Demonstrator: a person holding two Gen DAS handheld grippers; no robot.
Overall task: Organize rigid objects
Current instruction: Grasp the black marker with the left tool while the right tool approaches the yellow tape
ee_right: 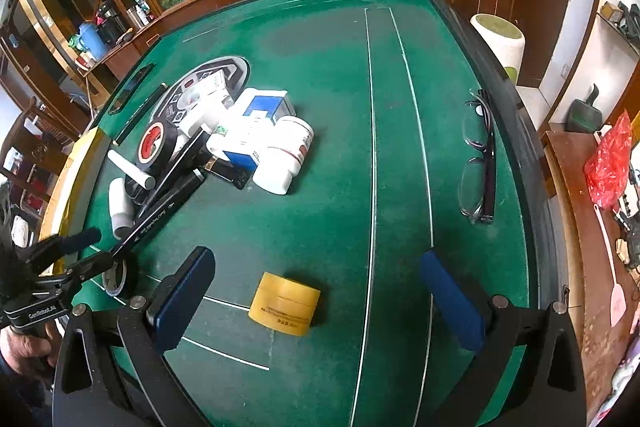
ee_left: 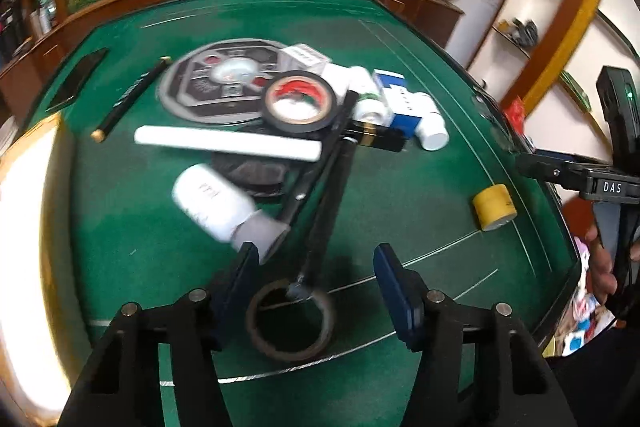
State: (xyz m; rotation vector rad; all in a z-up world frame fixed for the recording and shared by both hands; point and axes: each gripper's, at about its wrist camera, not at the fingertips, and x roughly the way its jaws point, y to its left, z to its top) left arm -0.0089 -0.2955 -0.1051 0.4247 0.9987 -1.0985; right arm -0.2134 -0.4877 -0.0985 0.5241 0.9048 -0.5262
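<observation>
Both grippers, left (ee_left: 316,281) and right (ee_right: 318,293), are spread wide over green felt (ee_right: 340,107). A squat yellow jar (ee_right: 285,304) lies between the right's blue pads; a brown tape ring (ee_left: 290,321) sits at the left's 6 o'clock, glossy white bottles (ee_right: 286,157) heaped at 11.

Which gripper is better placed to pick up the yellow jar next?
Right. The yellow jar lies just ahead of the open right gripper, nearly between its fingers, with nothing around it. The left gripper sits over the brown tape ring, away from the jar.
</observation>
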